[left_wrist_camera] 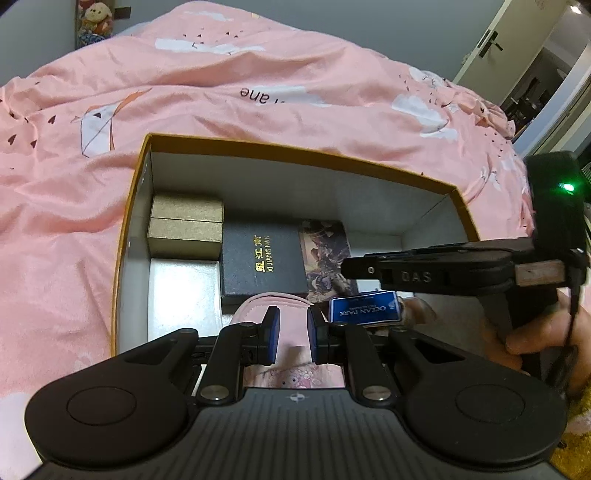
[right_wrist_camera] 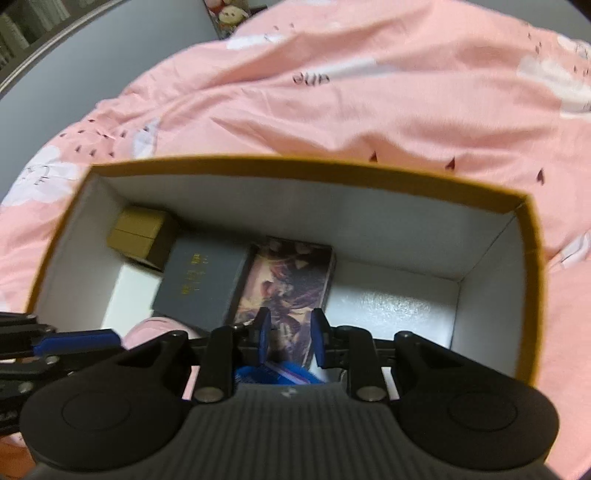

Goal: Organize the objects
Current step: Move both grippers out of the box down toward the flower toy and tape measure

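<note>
Cardboard box (left_wrist_camera: 303,155) with gold box (left_wrist_camera: 184,229), black case (left_wrist_camera: 262,258) (both claws parted, empty).

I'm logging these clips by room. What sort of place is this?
Most likely a bedroom: a pink quilt spreads over a bed, a plush toy sits by the wall, and a door stands open. The box rests on the quilt.

Both wrist views look down—close (side by side)—into one box (left_wrist_camera: 303,155).
</note>
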The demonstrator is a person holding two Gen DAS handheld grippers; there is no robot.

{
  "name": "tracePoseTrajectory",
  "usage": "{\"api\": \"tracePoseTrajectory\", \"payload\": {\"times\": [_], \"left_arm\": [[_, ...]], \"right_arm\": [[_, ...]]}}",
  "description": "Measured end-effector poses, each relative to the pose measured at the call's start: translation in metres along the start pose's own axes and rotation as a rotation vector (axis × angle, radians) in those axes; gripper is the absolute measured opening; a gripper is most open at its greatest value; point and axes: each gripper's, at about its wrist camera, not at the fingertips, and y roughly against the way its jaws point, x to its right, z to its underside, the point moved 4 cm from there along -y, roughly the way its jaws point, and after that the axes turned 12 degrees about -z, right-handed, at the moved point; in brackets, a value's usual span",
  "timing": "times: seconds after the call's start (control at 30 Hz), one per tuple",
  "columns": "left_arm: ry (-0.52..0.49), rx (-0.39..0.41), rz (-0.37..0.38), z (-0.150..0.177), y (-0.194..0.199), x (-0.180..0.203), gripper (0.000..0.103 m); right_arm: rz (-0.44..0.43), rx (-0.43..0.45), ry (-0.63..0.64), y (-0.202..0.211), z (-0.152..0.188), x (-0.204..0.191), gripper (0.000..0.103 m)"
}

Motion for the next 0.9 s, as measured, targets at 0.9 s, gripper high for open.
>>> {"api": "tracePoseTrajectory", "payload": {"times": [0.9], "left_arm": [[-0.228, 0.017, 0.051, 0.138, 0.064, 0.061, 0.042]], "right_arm": [[0.157, 0.086, -0.103, 0.132, 0.215, -0.054, 0.056]]}}
